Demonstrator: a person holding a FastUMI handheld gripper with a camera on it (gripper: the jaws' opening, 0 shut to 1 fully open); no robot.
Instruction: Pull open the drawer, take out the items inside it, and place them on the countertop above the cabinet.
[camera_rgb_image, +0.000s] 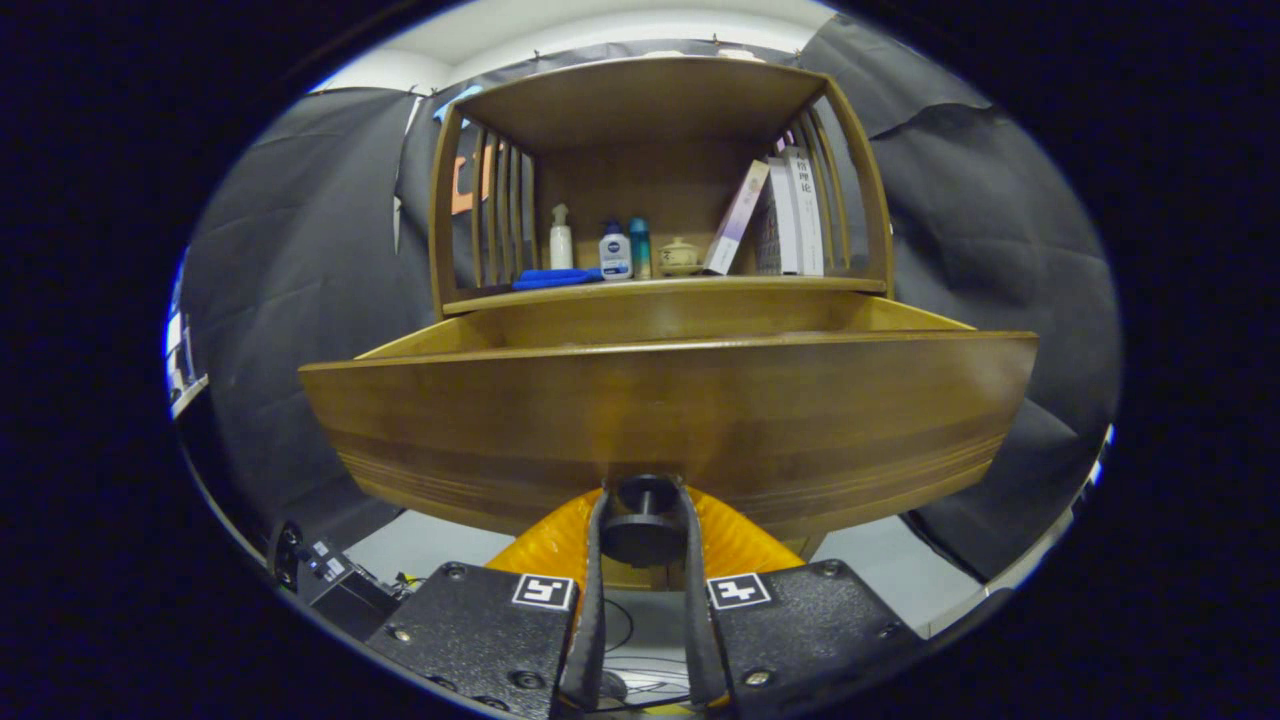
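A white book (803, 215), upright on the shelf at about 1 o'clock from the gripper (643, 497), carries dark Chinese characters down its spine, seemingly "管理论". The bottle (615, 252) at 12 o'clock has a dark round logo, too small to read. Two square black-and-white markers (543, 591) sit on the gripper, one by each jaw; the jaws clamp the drawer knob (643, 532).

Even indoor light from above, glossy sheen on wood, strong fisheye bending at edges, sharp focus

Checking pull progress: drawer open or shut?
Open: the drawer juts forward from the cabinet, side walls exposed. The gripper grips its knob. Contents: cannot tell.
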